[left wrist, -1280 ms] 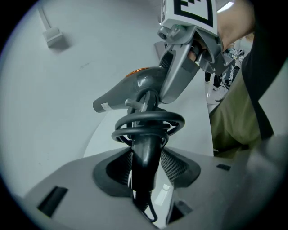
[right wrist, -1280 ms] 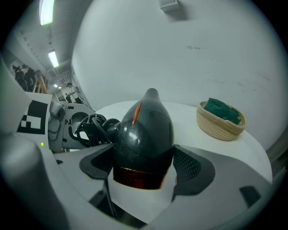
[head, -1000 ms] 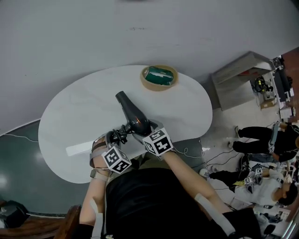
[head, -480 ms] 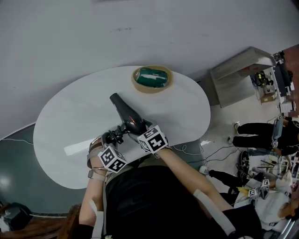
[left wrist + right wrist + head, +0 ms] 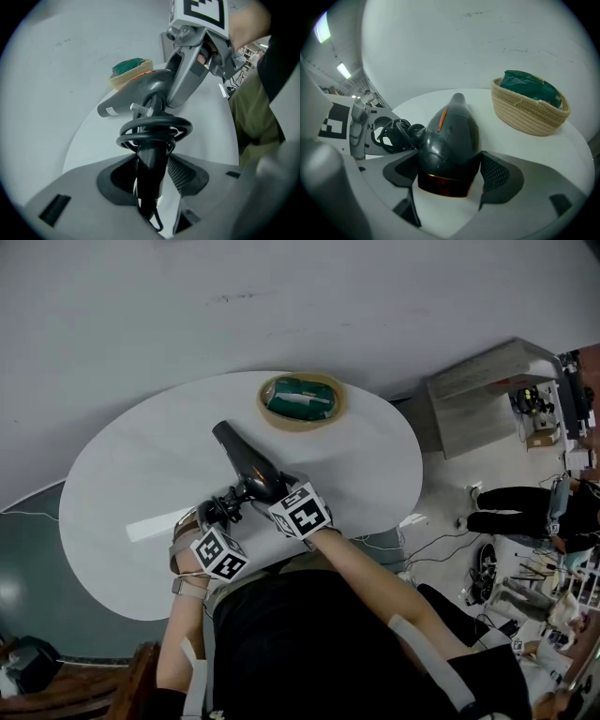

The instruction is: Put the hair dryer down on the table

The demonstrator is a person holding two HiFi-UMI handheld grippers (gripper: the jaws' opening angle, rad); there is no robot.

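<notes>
A white oval table (image 5: 122,484) is seen from above, with a person standing at its near edge.

A dark grey dryer (image 5: 246,465) is held over the near middle of the table by both grippers. Whether it touches the tabletop cannot be told. Its nozzle is pointed towards the far side, roughly at a basket.

The left gripper (image 5: 152,174) is clamped on the dryer's black handle, which stands upright between the two jaws. Just beyond the jaws, a black cord (image 5: 154,129) is looped in a coil around the handle.

The right gripper (image 5: 449,174) is closed on the rounded back end of the dryer's body — the pads are pressed against both sides of it. An orange stripe is seen along the top of the body.

A round woven basket (image 5: 529,123) is set near the table's far edge, well apart from the dryer. One thing is held in it — a crumpled green packet (image 5: 529,86), which fills most of the basket and rises slightly above the rim.
</notes>
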